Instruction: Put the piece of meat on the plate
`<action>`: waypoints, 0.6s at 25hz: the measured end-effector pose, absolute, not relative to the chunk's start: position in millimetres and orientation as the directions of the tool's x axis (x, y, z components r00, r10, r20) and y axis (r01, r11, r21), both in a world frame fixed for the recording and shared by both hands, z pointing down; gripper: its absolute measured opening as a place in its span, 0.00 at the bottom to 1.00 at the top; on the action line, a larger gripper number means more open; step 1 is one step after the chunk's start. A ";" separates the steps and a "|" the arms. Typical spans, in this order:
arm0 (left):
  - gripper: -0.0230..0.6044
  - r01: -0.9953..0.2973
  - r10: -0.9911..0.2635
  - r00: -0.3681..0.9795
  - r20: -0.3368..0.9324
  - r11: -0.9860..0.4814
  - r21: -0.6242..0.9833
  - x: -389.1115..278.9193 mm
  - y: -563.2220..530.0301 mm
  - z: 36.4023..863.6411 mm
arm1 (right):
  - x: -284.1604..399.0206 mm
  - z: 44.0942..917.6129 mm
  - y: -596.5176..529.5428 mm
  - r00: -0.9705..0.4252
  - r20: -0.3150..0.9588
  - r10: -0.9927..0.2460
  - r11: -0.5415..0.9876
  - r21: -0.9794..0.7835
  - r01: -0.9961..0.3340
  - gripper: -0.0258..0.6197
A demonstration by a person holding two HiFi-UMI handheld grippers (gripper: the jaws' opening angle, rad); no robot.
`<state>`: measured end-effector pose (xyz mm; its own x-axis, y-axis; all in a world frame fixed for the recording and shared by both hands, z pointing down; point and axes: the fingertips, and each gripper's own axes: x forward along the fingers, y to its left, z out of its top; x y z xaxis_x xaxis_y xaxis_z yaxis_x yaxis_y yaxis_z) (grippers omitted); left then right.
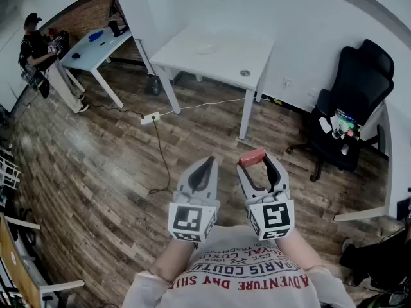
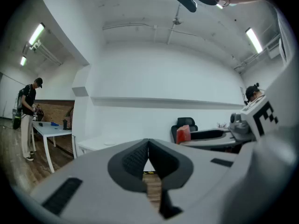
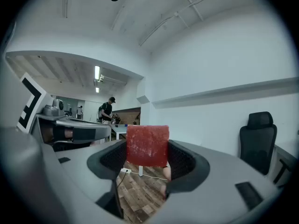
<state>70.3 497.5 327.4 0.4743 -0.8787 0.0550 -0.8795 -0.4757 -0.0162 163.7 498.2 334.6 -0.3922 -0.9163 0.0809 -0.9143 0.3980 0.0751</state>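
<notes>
My right gripper (image 1: 255,160) is shut on a red block of meat (image 1: 252,157), held level above the wooden floor. In the right gripper view the meat (image 3: 147,145) fills the gap between the two dark pads. The meat (image 2: 183,133) also shows in the left gripper view, off to the right. My left gripper (image 1: 210,163) is beside it, shut, with its tips touching and nothing between them (image 2: 148,143). A white plate (image 1: 207,47) lies on the white table (image 1: 225,63) ahead, well beyond both grippers.
A black office chair (image 1: 350,111) with small items on its seat stands at the right. A white cable and power strip (image 1: 149,117) run across the floor by the table legs. A person (image 1: 40,53) stands at a second white table (image 1: 90,53) at far left.
</notes>
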 end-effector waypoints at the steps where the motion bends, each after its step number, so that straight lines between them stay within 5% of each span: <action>1: 0.05 -0.879 -0.879 0.474 0.057 -0.476 -0.017 71.6 496.2 328.7 | 164.7 335.4 497.4 -0.393 0.081 -0.916 0.398 0.076 -0.914 0.47; 15: 0.05 -0.873 -0.872 0.485 0.073 -0.487 -0.014 82.6 485.6 336.8 | 170.0 339.9 488.7 -0.426 0.082 -0.901 0.428 0.000 -0.904 0.47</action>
